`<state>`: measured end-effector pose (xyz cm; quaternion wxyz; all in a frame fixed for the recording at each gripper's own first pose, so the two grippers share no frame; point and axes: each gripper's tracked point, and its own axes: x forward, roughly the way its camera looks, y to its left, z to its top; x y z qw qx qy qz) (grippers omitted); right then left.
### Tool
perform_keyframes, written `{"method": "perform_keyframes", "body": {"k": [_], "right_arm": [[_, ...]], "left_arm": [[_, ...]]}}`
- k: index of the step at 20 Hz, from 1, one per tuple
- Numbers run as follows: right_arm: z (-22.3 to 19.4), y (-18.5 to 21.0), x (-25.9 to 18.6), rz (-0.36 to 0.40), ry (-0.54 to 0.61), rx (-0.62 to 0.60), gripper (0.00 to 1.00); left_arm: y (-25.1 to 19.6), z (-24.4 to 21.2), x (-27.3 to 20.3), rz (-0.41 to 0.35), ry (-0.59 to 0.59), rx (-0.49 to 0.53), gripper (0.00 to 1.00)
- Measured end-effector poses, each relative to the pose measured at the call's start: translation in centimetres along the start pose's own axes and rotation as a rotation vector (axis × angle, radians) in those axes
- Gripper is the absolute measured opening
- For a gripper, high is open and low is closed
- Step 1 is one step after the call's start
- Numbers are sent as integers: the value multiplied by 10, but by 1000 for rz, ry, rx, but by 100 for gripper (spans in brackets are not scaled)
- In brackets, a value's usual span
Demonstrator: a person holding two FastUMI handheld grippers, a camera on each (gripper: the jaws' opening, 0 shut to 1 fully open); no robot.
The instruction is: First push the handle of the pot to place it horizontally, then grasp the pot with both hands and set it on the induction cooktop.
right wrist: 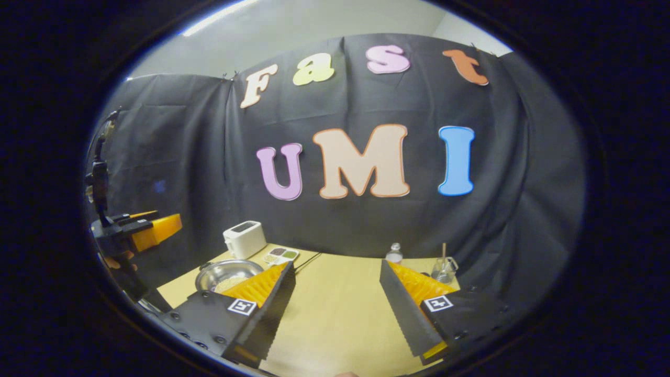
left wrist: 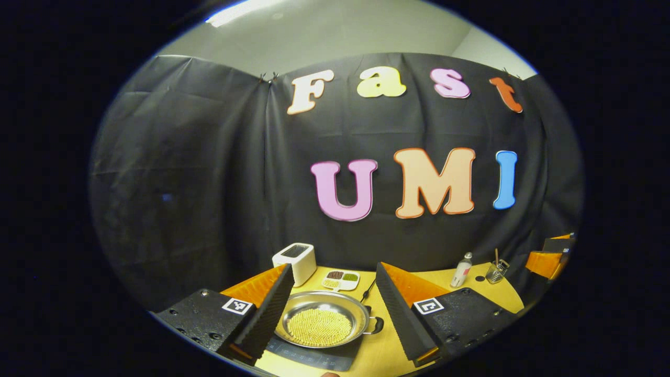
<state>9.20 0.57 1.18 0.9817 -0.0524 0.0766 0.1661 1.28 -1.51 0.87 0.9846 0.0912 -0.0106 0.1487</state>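
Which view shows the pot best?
Left gripper view: the pot sits whole between the open fingers, on the cooktop, yellow grains inside, one side handle visible. In the right gripper view the pot is small, off left, partly behind a finger.

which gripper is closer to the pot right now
Left. The left gripper hangs open just above the pot, which lies between its fingers on the cooktop. The right gripper is open over bare table, the pot off to its left.

Pot [left wrist: 322,323] on cooktop [left wrist: 314,356].
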Motion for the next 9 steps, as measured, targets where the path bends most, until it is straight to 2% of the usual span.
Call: {"method": "perform_keyframes", "body": {"k": [1,2,3,6,7,8,9], "right_arm": [[-2,-5,-9,-14,-7,-2,92],[-5,-10,-14,-29,-15,-3,99],[-6,-15,-19,-47,-20,-3,92],[-13,-27,-34,-100,-28,8,93],[-14,-31,-39,-122,-38,19,100],[-14,-33,-44,-138,-51,27,93],[-17,-33,-47,-148,-55,37,93]], "left_arm": [[-8,-1,-5,-8,-8,-2,96],[-14,-3,-8,-17,-11,-2,93],[-19,-5,-12,-26,-13,1,93],[-29,-8,-17,-43,-22,9,93],[-37,-11,-18,-62,-20,0,93],[-45,-15,-19,-82,-11,-12,93],[-49,-21,-20,-98,3,-20,95]]}}
